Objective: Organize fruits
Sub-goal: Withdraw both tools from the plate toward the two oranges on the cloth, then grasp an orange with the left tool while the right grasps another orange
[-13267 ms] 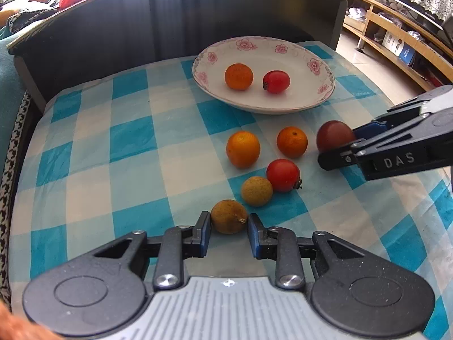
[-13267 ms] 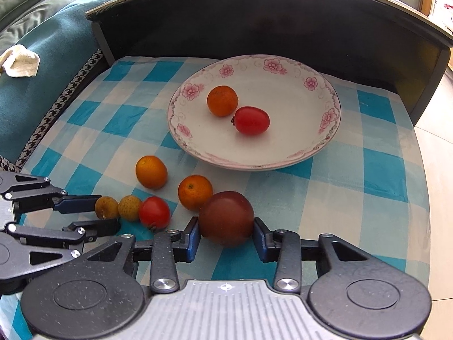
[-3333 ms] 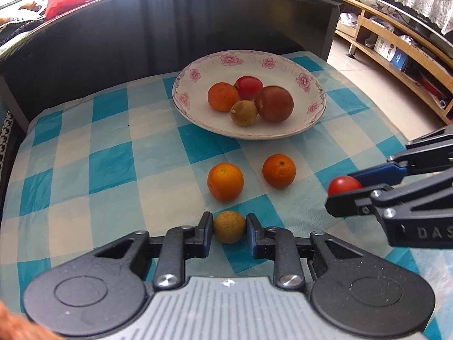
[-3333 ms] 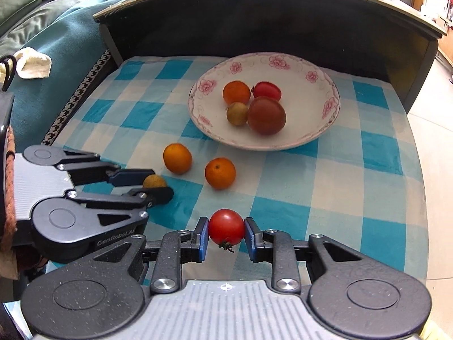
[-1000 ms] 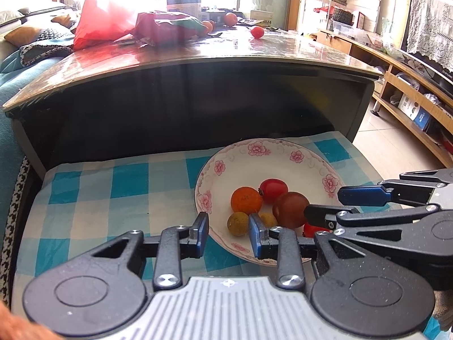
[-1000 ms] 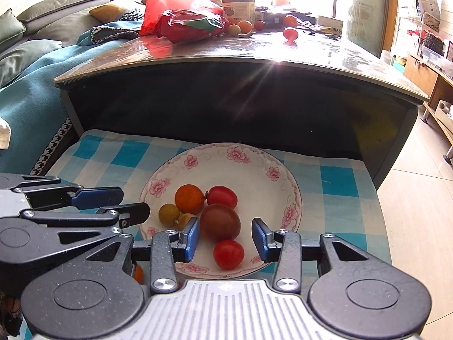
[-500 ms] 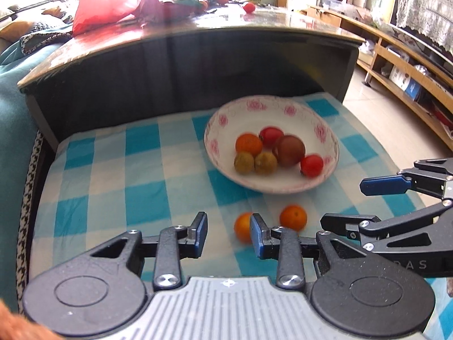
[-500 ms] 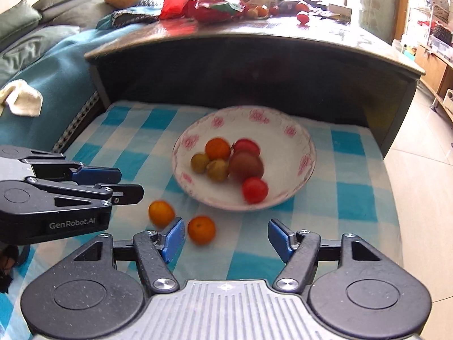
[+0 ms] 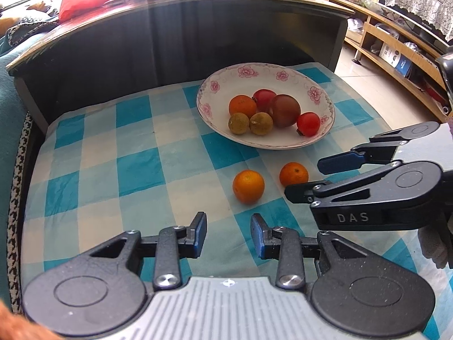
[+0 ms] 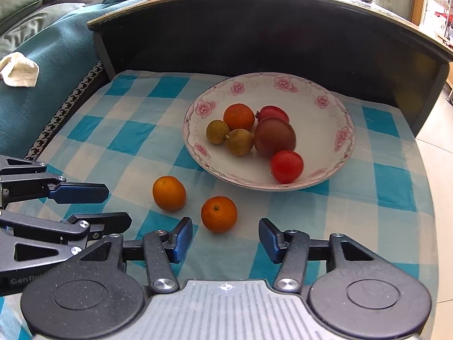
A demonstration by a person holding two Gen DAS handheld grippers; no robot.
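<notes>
A white flowered plate (image 9: 317,90) (image 10: 337,113) holds an orange, two small brown fruits, a large dark red fruit and two red tomatoes. Two oranges lie on the checked cloth in front of it: a left orange (image 9: 248,186) (image 10: 169,193) and a right orange (image 9: 293,174) (image 10: 218,214). My left gripper (image 9: 228,237) is open and empty, just short of the left orange. My right gripper (image 10: 225,239) is open and empty, with the right orange just ahead between its fingertips. Each gripper also shows from the side in the other's view, the right (image 9: 312,177) and the left (image 10: 113,205).
A blue and white checked cloth (image 9: 113,153) covers the low shelf. A dark curved wall (image 9: 198,34) rises behind the plate under a tabletop with a red bag and more fruit. A teal sofa (image 10: 42,65) stands to the left, tiled floor (image 10: 436,155) to the right.
Both grippers have come down and forward toward the two oranges on the cloth. Both stay open and empty. The fruit in the plate has not moved.
</notes>
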